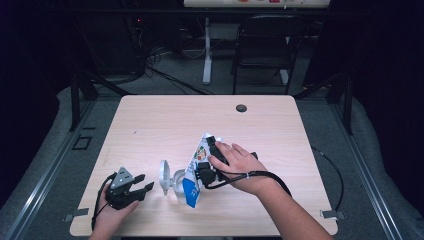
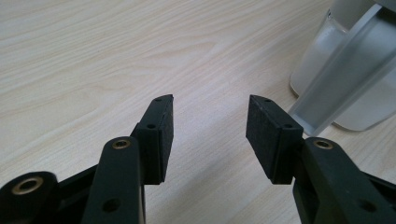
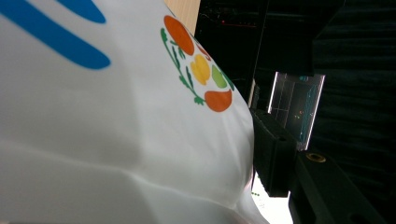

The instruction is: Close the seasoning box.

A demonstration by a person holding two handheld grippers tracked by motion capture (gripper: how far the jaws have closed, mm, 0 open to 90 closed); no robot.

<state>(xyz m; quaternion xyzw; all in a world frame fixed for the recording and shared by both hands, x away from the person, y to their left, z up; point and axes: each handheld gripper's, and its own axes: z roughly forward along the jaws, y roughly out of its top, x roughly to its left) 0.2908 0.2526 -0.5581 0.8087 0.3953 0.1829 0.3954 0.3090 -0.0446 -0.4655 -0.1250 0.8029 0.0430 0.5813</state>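
One pouch [image 1: 196,172] clamped in right hand-held gripper [image 1: 206,160], tilted over container [image 1: 176,184]

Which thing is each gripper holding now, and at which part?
The right gripper is shut on the white pouch, gripping its side around mid-height, tilted over the clear container. The left gripper holds nothing; its jaws are open over the table.

The left gripper [image 1: 142,184] is matte black plastic with a grey three-cornered plate on top and a black cable trailing behind. Its two fingers [image 2: 159,140] are flat rectangular pads on pivoted links with brass-ringed holes and small screw holes. The right gripper [image 1: 206,161] is black too, its cable looping away. Both forearms are bare, sleeveless.
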